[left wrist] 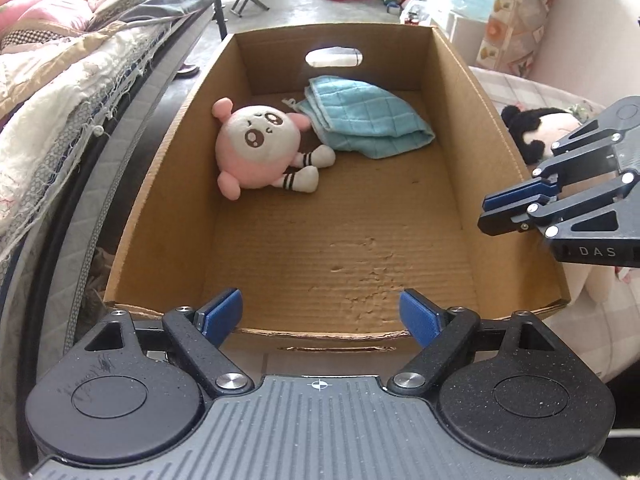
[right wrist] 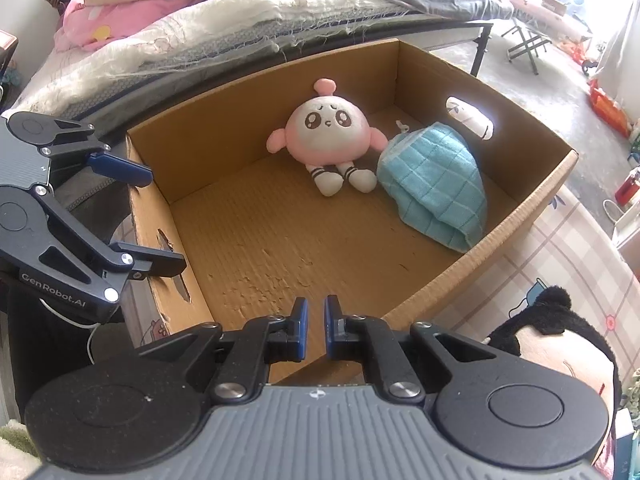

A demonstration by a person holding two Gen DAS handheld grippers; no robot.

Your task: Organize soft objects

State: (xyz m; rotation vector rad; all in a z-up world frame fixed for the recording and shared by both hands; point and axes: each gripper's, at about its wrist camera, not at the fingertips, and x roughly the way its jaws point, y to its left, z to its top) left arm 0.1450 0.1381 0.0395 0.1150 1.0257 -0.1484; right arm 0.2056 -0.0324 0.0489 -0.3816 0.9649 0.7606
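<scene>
**Two soft things boxed, a third outside by the right gripper**

Open cardboard box [left wrist: 452, 92] on a patterned mat, alongside a bed [left wrist: 60, 80] heaped with bedding. Inside, toward the far end: pink round plush [left wrist: 256, 148] lying face up, striped legs pointing toward the near end; folded teal cloth [left wrist: 368, 120] just beside it, touching near the plush's arm, tucked under the handle cutout [left wrist: 334, 57] in the far wall. Near half of the box floor bare, scuffed cardboard.

Left gripper [left wrist: 320, 314] at the near short wall, jaws spread wide, blue pads [left wrist: 224, 312] poised above the rim, nothing between them. Pink plush and teal cloth both well ahead of these jaws, at the opposite end of the box.

Right gripper [right wrist: 314, 332] over the long right-hand wall, jaws narrowed to a slim gap, holding nothing. In the left wrist view, same gripper [left wrist: 486, 212] seen from the side, just over the box's right rim. Black-and-cream plush [right wrist: 560, 344] outside the box on the mat, close beside the right gripper's body, behind and to the side of its fingertips rather than between them; visible also past the right wall in the left wrist view [left wrist: 536, 128].
</scene>
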